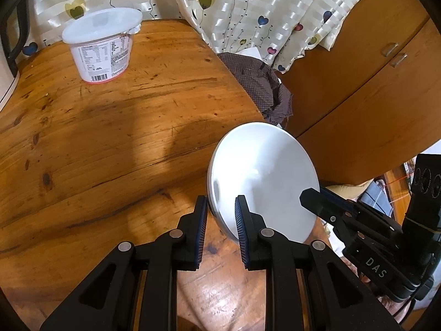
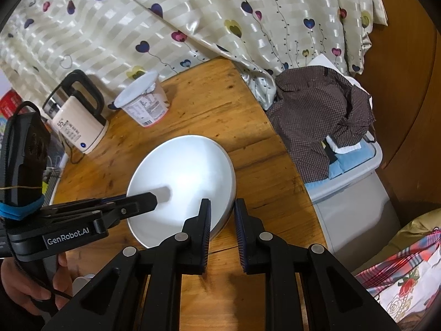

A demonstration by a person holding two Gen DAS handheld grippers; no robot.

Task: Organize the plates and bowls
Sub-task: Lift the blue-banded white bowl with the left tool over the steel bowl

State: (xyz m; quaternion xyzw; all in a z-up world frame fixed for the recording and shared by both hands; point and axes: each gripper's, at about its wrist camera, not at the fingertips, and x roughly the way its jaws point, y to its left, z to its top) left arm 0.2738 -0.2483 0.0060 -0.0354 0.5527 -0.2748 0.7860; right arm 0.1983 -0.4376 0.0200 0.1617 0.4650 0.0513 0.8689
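Two grippers are being closed on one white bowl (image 1: 264, 176) from opposite sides. The bowl is being held tilted above the wooden table (image 1: 110, 138), near its edge, not resting flat. Its rim is being clamped by the left gripper (image 1: 220, 220), one finger inside the bowl and one outside. The opposite rim is being pinched likewise by the right gripper (image 2: 222, 220), which is also being seen in the left view (image 1: 311, 195). A lidded white tub (image 1: 102, 47) is standing well apart at the far side, with a kettle (image 2: 78, 121) beside it. A checked shirt (image 2: 319, 118) is being left draped over a plastic bin (image 2: 355, 176) beside the table.
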